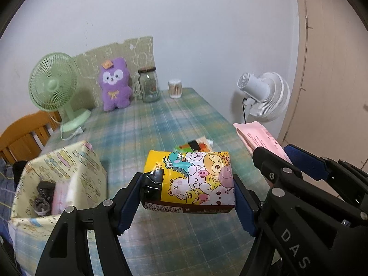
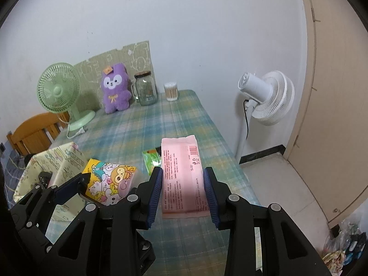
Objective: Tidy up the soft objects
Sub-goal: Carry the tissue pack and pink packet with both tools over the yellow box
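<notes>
The cartoon-printed tissue pack (image 1: pixel 191 180) hangs clear of the checked tablecloth (image 1: pixel 147 124), pinched across its width by the left gripper (image 1: pixel 187 197), whose blue pads press into both short sides. Beside it the pink pack (image 2: pixel 182 177) is clamped the same way in the right gripper (image 2: pixel 182 192), held lengthwise between the jaws and lifted off the cloth too. Both look light and squashy to me: plastic wrap over soft paper, slippery on the outside, so a squeeze across the middle of the body, as here, seems safer than nipping a corner or the loose sealed end. The pink pack is long and juts well forward of the pads, so I would expect it to droop or swing a little. The fabric bin (image 1: pixel 57 179) stands at the table's left edge, just beside the cartoon pack, with dark bits and another pink pack already inside; only the left wrist view looks down into it properly. The right wrist view shows the small green packet (image 2: pixel 151 161) still lying on the cloth more clearly, plus the floor.
</notes>
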The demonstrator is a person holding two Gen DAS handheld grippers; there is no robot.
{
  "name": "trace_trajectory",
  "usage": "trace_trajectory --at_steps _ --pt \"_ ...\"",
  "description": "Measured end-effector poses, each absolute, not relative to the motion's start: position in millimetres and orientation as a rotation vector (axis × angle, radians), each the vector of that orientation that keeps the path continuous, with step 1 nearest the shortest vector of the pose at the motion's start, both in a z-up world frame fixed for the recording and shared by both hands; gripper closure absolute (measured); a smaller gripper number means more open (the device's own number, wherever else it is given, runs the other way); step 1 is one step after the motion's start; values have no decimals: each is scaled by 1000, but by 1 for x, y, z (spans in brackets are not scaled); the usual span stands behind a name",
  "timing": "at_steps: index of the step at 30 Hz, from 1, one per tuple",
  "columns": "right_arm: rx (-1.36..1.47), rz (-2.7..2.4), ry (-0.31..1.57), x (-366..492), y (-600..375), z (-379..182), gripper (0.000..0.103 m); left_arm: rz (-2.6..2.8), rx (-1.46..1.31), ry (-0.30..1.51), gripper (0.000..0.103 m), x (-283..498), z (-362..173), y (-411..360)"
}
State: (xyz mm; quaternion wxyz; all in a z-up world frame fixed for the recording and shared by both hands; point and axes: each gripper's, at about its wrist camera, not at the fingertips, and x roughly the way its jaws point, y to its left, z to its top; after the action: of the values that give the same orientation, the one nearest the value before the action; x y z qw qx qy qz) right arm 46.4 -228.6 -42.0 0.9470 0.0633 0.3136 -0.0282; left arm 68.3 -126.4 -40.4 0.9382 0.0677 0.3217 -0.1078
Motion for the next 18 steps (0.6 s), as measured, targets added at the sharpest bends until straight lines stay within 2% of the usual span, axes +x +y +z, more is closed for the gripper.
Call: trace_trajectory --at_steps 18 --pt "120 -81 574 32 -206 -5 63 -256 161 566 28 51 -3 -108"
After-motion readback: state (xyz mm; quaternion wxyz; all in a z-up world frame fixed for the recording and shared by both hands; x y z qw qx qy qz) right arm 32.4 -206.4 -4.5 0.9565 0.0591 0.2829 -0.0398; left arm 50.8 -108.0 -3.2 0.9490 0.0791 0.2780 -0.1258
